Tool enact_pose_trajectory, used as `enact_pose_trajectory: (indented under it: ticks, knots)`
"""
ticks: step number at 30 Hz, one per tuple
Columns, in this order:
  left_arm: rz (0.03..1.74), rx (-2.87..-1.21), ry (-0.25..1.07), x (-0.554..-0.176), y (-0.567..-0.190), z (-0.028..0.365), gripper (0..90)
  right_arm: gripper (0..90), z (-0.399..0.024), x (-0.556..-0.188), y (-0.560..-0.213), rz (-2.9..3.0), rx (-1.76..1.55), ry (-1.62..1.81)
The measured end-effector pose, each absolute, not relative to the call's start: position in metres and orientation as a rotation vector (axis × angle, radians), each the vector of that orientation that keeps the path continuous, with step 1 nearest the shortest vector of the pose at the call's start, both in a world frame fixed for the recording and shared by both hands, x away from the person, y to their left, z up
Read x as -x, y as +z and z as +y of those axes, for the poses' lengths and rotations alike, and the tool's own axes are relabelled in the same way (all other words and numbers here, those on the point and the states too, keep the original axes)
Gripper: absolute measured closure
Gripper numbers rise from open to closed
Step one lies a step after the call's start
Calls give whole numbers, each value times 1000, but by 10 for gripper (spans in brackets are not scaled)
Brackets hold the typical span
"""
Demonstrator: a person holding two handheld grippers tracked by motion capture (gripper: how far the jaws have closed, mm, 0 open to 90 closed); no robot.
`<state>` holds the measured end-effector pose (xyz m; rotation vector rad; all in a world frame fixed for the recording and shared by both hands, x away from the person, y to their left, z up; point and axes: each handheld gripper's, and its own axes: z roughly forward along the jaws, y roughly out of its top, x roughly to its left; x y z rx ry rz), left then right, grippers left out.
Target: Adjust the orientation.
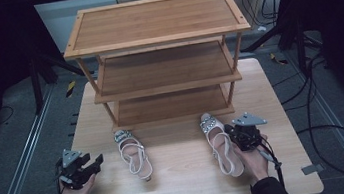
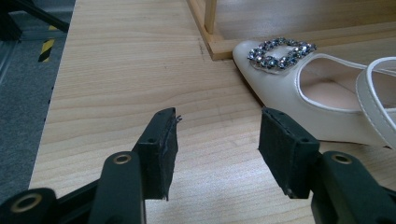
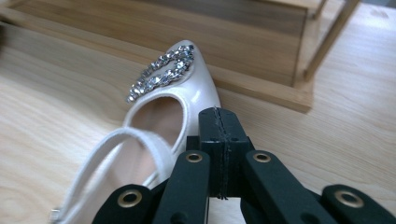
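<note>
Two cream slingback shoes with jewelled buckles lie on the wooden table in front of a three-tier wooden rack (image 1: 160,58). The left shoe (image 1: 135,155) lies to the right of my left gripper (image 1: 95,162), which stands open over bare table. In the left gripper view, the left gripper (image 2: 217,140) has nothing between its pads, and the left shoe's toe (image 2: 299,88) is ahead on the right. My right gripper (image 1: 230,130) is shut at the right side of the right shoe (image 1: 221,143). In the right gripper view, the right gripper (image 3: 219,116) has its pads pressed together, just right of the right shoe's opening (image 3: 173,88).
The rack's bottom shelf (image 3: 261,79) lies just behind both shoes' toes, and its corner post (image 2: 210,14) stands ahead of the left gripper. Cables (image 1: 325,127) trail on the grey floor right of the table. Metal rails (image 1: 13,173) run along the floor at the left.
</note>
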<state>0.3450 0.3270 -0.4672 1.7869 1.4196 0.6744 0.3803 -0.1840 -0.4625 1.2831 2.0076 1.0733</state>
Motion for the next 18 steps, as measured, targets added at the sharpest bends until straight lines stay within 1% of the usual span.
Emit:
enact_pose_trajectory:
  ticks: [4,7,10,11,12,13,14,17,18]
  knots:
    - [1423,-1785,674,-345,-468,327,458,896,-196,-392,-472,2002,-1290,1029]
    - [1426,-1781,674,-345,-467,328,460,884,-203,-392,-472,1966,-1311,1038]
    - [1424,-1780,674,-345,-467,329,460,846,-215,-389,-464,1904,-1306,1065]
    - [1423,-1780,673,-345,-467,329,460,788,-221,-382,-454,1862,-1303,1123]
    - [1423,-1780,673,-345,-467,329,460,788,-221,-382,-454,1862,-1303,1123]
    - [1424,-1780,673,-345,-467,329,460,754,-222,-380,-450,1853,-1282,1124]
    - [1425,-1780,673,-345,-467,330,458,676,-223,-373,-437,1836,-1256,1163]
    - [1430,-1777,677,-345,-468,330,454,501,-222,-363,-421,1804,-1224,1227]
    - [1432,-1776,678,-345,-468,330,454,501,-222,-363,-421,1804,-1224,1227]
